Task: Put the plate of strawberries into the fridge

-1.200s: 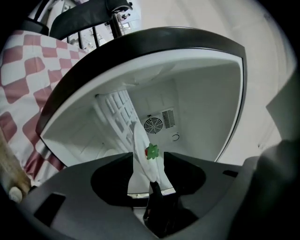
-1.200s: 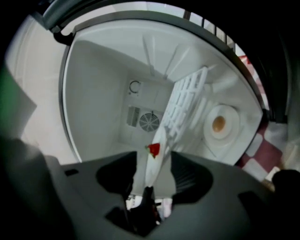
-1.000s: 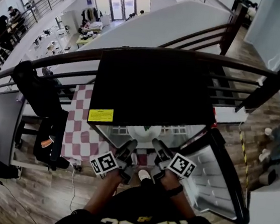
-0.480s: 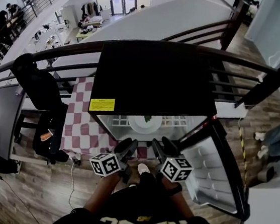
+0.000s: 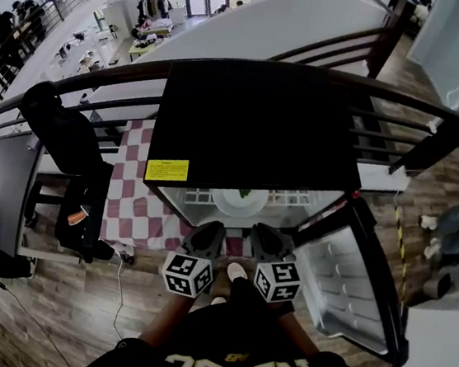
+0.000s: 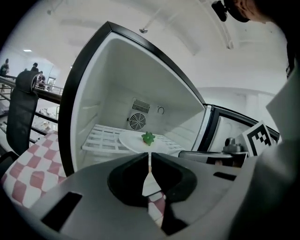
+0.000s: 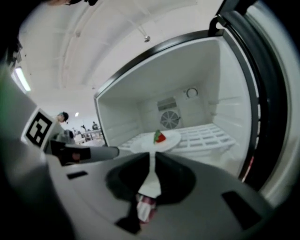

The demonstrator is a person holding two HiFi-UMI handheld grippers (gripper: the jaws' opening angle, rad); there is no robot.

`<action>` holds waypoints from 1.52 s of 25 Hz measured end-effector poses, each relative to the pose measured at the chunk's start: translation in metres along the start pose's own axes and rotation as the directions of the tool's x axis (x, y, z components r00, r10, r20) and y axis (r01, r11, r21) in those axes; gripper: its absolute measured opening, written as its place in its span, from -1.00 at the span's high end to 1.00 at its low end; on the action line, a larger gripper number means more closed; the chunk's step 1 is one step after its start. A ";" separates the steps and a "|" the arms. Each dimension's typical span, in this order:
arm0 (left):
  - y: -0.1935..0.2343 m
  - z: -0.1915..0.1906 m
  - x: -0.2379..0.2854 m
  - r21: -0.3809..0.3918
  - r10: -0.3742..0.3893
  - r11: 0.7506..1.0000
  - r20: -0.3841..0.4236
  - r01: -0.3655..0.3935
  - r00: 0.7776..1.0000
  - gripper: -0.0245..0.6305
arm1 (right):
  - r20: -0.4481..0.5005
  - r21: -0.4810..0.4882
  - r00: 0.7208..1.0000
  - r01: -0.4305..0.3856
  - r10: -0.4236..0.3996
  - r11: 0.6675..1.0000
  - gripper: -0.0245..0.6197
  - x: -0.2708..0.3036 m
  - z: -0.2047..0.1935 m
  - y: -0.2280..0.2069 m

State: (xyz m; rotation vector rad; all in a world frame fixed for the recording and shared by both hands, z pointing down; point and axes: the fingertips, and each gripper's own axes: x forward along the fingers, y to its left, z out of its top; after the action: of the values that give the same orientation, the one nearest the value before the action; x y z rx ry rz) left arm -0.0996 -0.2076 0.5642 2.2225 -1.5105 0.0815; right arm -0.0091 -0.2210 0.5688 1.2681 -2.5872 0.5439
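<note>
A white plate (image 5: 229, 203) with one strawberry (image 5: 245, 194) rests on the wire shelf (image 6: 104, 138) inside the open black fridge (image 5: 252, 131). The left gripper view shows the plate (image 6: 133, 140) and the strawberry's green top (image 6: 148, 138); the right gripper view shows the plate (image 7: 166, 139) and the red berry (image 7: 160, 137). My left gripper (image 5: 204, 239) (image 6: 150, 155) and right gripper (image 5: 270, 242) (image 7: 152, 156) hang side by side in front of the fridge opening, apart from the plate. Both sets of jaws are closing, down to a thin slit with nothing between them.
The fridge door (image 5: 349, 289) stands swung open at the right. A table with a red-and-white checked cloth (image 5: 131, 204) and a chair draped in a black jacket (image 5: 56, 141) are at the left. A dark railing (image 5: 403, 125) runs behind the fridge.
Both grippers have drawn back from the fridge toward the person, and their jaws have gone from wide apart to nearly together. The plate stays on the shelf.
</note>
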 end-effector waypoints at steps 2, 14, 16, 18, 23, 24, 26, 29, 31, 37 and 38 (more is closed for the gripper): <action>0.003 -0.002 0.003 0.008 0.008 1.000 -0.007 -0.008 1.000 0.83 | -0.001 -0.035 1.000 -0.002 0.002 0.999 0.79 0.005 0.002 0.001; 0.011 -0.001 0.033 0.031 0.018 0.999 -0.035 -0.017 0.999 0.87 | -0.042 -0.139 0.999 -0.031 0.025 0.990 0.80 0.033 0.003 0.003; 0.012 0.001 0.038 0.029 0.020 0.999 -0.034 -0.019 0.999 0.87 | -0.043 -0.148 0.999 -0.029 0.023 0.988 0.80 0.037 0.004 0.000; 0.014 0.003 0.041 0.026 0.021 0.999 -0.035 -0.020 0.999 0.87 | -0.046 -0.150 0.999 -0.029 0.022 0.988 0.80 0.041 0.006 -0.002; 0.018 0.008 0.051 0.016 0.030 0.999 -0.047 -0.029 0.998 0.87 | -0.050 -0.151 0.999 -0.029 0.021 0.988 0.80 0.052 0.012 -0.007; 0.020 0.009 0.053 0.014 0.032 0.999 -0.049 -0.031 0.998 0.87 | -0.051 -0.150 0.998 -0.029 0.022 0.988 0.80 0.054 0.013 -0.008; 0.022 0.010 0.056 0.009 0.038 0.999 -0.053 -0.037 0.998 0.87 | -0.060 -0.151 0.998 -0.031 0.022 0.988 0.80 0.058 0.015 -0.009; 0.025 0.012 0.061 0.008 0.055 0.999 -0.055 -0.054 0.997 0.87 | -0.075 -0.167 0.997 -0.029 0.016 0.985 0.80 0.064 0.021 -0.008; 0.027 0.013 0.064 0.011 0.065 0.998 -0.057 -0.065 0.996 0.87 | -0.079 -0.172 0.997 -0.030 0.016 0.985 0.80 0.068 0.023 -0.009; 0.032 0.016 0.069 0.007 0.077 0.997 -0.066 -0.076 0.995 0.87 | -0.088 -0.168 0.996 -0.028 0.013 0.985 0.80 0.077 0.025 -0.011; 0.032 0.016 0.069 0.006 0.078 0.997 -0.066 -0.077 0.995 0.87 | -0.089 -0.167 0.996 -0.028 0.013 0.986 0.80 0.077 0.025 -0.012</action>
State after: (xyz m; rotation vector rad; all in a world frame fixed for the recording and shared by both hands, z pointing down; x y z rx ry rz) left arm -0.1041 -0.2840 0.5810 2.1419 -1.5614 0.1803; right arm -0.0476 -0.2935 0.5748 1.1385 -2.5161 0.3674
